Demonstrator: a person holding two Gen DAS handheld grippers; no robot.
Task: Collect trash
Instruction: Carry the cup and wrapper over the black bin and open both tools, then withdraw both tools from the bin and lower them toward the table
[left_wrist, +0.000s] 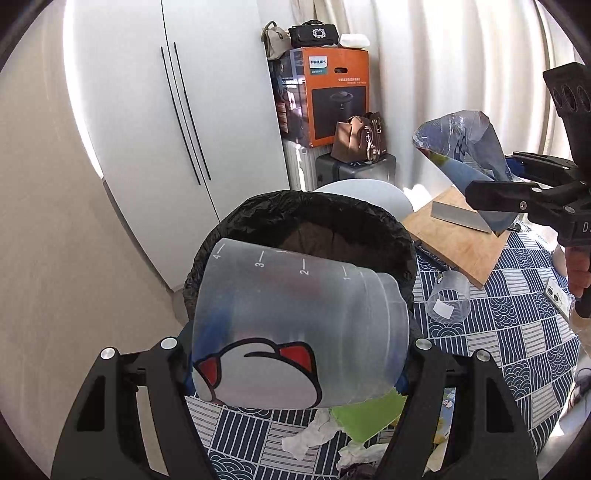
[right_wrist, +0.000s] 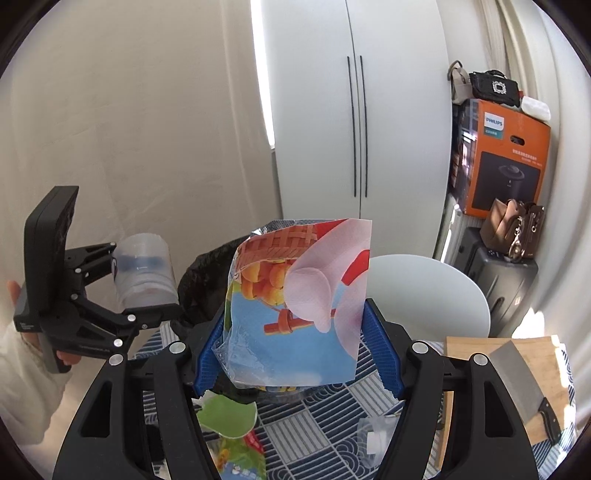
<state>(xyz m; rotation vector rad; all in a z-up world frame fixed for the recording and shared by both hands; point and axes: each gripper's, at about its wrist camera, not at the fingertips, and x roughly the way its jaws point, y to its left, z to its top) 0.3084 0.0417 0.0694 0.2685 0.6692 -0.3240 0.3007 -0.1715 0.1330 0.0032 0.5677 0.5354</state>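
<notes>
Cup: frosted plastic measuring cup (left_wrist: 299, 332), lying on its side between the jaws of the left gripper (left_wrist: 295, 365), held above the table edge just before the bin (left_wrist: 303, 221).
Cup handling: judged light, stiff, smooth-walled and likely slippery; the grip across the body looks sound, the printed lower wall being the broadest place to hold.
Left gripper: clamped on the cup, angled downward toward the bin mouth; a hand (right_wrist: 14, 291) and pale sleeve sit behind it.
Bin: black-lined, mouth open, beside the table (left_wrist: 517, 332).
Bag: printed snack bag (right_wrist: 299, 302), upright between the blue pads of the right gripper (right_wrist: 297, 350), over the table.
Bag handling: judged very light, thin, crinkly, easily crushed; best pinched low, where it is held.
Right gripper: closed on the bag, tilted downward.
</notes>
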